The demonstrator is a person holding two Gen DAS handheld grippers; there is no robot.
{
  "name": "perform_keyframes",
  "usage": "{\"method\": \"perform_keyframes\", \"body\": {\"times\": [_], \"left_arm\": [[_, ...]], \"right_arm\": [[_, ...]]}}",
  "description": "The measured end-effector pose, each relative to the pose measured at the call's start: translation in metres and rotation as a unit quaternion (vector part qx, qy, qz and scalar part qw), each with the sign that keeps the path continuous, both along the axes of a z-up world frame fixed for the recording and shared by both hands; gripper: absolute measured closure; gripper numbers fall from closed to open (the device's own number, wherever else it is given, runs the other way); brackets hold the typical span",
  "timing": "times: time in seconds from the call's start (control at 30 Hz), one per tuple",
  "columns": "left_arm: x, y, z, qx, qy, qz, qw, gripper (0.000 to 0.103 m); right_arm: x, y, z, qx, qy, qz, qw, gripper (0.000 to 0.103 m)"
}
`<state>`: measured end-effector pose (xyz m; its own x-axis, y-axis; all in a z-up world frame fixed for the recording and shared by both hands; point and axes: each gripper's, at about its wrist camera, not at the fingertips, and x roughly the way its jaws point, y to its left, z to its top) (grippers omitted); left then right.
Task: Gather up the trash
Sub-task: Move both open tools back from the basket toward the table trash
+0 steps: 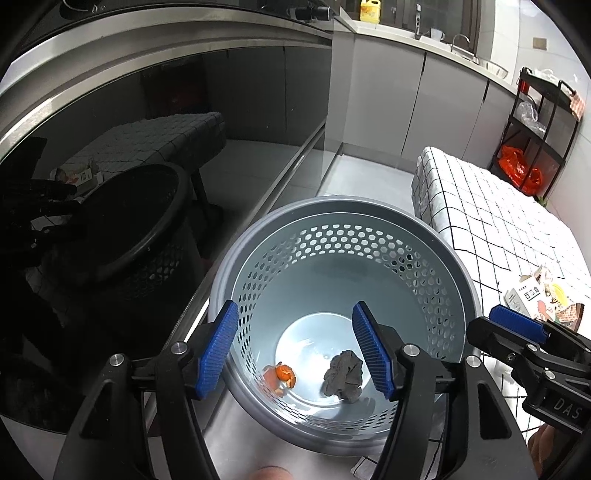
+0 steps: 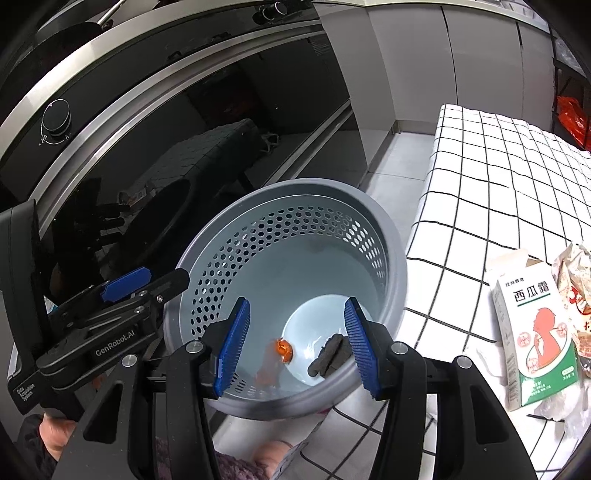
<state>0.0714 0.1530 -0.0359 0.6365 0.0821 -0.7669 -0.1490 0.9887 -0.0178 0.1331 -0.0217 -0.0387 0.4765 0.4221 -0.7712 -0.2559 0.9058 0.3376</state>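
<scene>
While both fingers' pairs empty, apart: perforated bin (image 1: 369, 221) with grey wad (image 1: 342, 376), orange scrap (image 1: 283, 373).

A glossy black oven door (image 2: 155, 122) with steel trim fills the left, its round control knob (image 2: 55, 119) at the upper left. Pale grey cabinets (image 1: 406, 96) run beneath a counter bearing a yellow bottle (image 1: 370, 10). A black shelf rack (image 1: 535, 125) in the far corner holds a red plastic bag (image 1: 519, 170).

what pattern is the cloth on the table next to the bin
White with a thin black grid, cloth; clearest in the right wrist view.
</scene>
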Motion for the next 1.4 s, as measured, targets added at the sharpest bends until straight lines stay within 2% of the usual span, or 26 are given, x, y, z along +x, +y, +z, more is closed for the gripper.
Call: {"method": "perform_keyframes", "body": {"times": [0.63, 0.77, 1.0, 1.4], "left_arm": [[-0.011, -0.019, 0.01, 0.006, -0.025, -0.019, 0.9995, 0.032], [-0.013, -0.023, 0.012, 0.002, -0.028, -0.023, 0.9993, 0.032], [-0.018, -0.039, 0.017, 0.003, -0.04, -0.039, 0.9984, 0.029], [-0.023, -0.072, 0.019, -0.008, -0.052, -0.075, 0.9958, 0.027]], "right_arm": [[-0.032, -0.04, 0.01, -0.014, -0.014, -0.044, 0.999, 0.05], [-0.04, -0.054, 0.013, -0.011, -0.019, -0.06, 0.998, 0.047], [-0.052, -0.079, 0.017, -0.001, -0.022, -0.088, 0.996, 0.047], [-0.082, -0.121, 0.023, -0.015, -0.026, -0.129, 0.991, 0.046]]}}
